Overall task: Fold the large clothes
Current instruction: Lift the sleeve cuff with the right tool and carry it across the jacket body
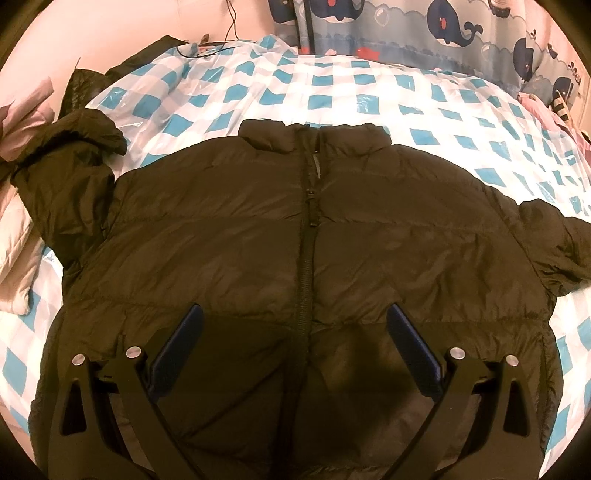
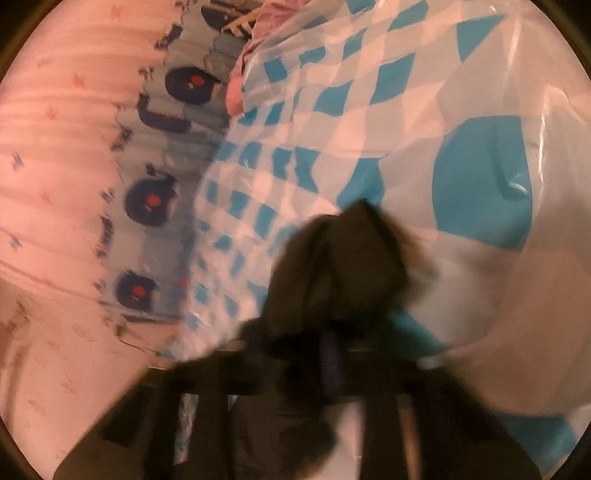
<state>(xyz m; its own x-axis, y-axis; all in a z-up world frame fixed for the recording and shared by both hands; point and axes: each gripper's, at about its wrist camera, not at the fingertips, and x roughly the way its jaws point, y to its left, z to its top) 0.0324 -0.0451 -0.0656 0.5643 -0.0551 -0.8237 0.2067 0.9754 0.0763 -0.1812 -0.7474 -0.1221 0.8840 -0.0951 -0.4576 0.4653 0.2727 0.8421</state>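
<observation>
A dark olive puffer jacket [image 1: 295, 236] lies front up and zipped on the checked bed cover [image 1: 332, 96], collar at the far side. Its left sleeve [image 1: 70, 173] is bunched at the bed's left edge; its right sleeve [image 1: 554, 243] runs off to the right. My left gripper [image 1: 293, 314] is open and empty, hovering over the jacket's lower front. In the blurred right wrist view, my right gripper [image 2: 328, 332] is shut on a dark piece of the jacket [image 2: 340, 258], held above the cover [image 2: 369, 92].
A whale-print curtain [image 1: 424, 26] hangs behind the bed and also shows in the right wrist view [image 2: 159, 199]. A pale quilted item [image 1: 18, 243] lies at the left edge. A black cable [image 1: 225, 37] trails at the far left. Pink cloth [image 1: 546, 110] lies far right.
</observation>
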